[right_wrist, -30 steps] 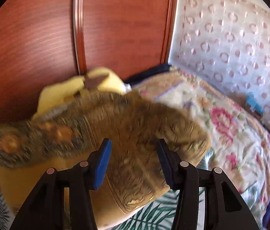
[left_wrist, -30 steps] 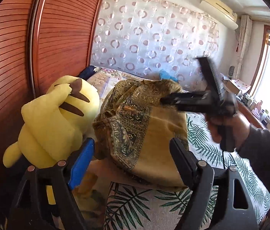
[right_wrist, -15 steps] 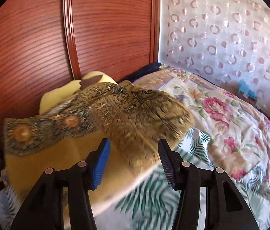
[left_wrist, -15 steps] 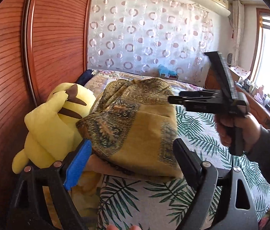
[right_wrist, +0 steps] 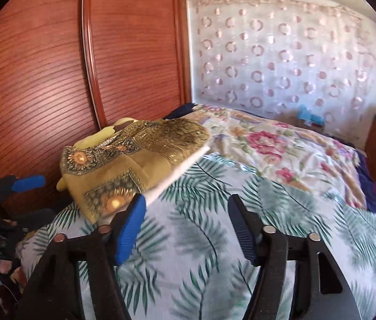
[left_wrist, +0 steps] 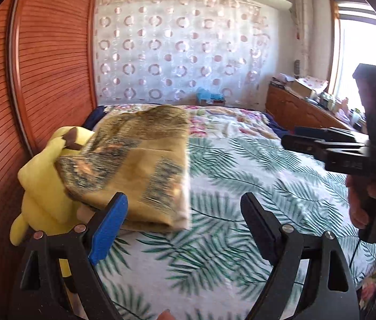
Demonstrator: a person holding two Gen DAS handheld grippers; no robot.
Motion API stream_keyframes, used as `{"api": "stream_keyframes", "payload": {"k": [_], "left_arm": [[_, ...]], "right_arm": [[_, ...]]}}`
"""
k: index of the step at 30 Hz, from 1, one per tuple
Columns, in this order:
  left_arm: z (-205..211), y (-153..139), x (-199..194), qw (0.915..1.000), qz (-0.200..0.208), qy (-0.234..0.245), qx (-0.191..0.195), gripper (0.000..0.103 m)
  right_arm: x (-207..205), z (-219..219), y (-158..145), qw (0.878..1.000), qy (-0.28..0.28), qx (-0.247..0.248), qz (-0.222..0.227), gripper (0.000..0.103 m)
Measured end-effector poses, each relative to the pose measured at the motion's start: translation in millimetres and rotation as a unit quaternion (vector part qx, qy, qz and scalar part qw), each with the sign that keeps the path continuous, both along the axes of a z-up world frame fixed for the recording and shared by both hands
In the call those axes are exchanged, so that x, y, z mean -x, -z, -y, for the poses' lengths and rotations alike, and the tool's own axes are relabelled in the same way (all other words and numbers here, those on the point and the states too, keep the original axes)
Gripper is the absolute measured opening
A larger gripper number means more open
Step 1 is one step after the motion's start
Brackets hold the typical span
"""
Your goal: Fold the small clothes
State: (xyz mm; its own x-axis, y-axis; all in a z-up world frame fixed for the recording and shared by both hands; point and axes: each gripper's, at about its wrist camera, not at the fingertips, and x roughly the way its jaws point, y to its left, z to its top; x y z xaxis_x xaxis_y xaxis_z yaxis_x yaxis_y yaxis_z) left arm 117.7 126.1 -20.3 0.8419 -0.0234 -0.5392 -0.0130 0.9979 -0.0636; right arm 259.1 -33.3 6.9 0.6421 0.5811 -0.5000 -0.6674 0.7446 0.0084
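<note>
Black grippers (left_wrist: 184,224), one blue pad each, silver screws.

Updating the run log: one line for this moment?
folded yellow-gold patterned cloth: on bed, against yellow plush toy | left gripper: open, empty | right gripper: opening, empty

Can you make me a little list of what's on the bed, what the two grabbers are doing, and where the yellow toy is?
folded cloth: gold patterned garment, lying folded on the bed, leaning on the toy
yellow toy: plush, by the wooden wardrobe, partly under the cloth
bed cover: palm-leaf sheet, flowered quilt behind
left gripper: open, holding nothing
right gripper: jaws opening, nothing between them
</note>
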Motion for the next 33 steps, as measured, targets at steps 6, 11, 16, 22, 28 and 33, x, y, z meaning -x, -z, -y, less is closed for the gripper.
{"api": "stream_keyframes", "payload": {"k": [6,11,16,22,28,33], "left_arm": [[34,-6,16,0.9998,0.004,0.021,-0.001,0.087],[60,-20,33,0.9994,0.015,0.03,-0.013,0.087],[71,-38,43,0.9991,0.03,0.028,-0.009,0.087],[85,-61,54,0.9982,0.05,0.026,-0.02,0.087],[96,-76,60,0.9969,0.065,0.033,-0.027,0.087],[102,-79,61,0.9961,0.075,0.038,-0.026,0.087]], "right_arm": [[63,45,0,0.998,0.064,-0.005,0.015,0.075],[116,74,-6,0.993,0.115,-0.009,0.034,0.075],[161,103,-19,0.987,0.155,-0.035,0.039,0.075],[196,119,-29,0.978,0.191,-0.047,0.064,0.075],[217,117,-29,0.973,0.213,-0.06,0.072,0.075],[217,115,-23,0.971,0.218,-0.062,0.077,0.075]]}}
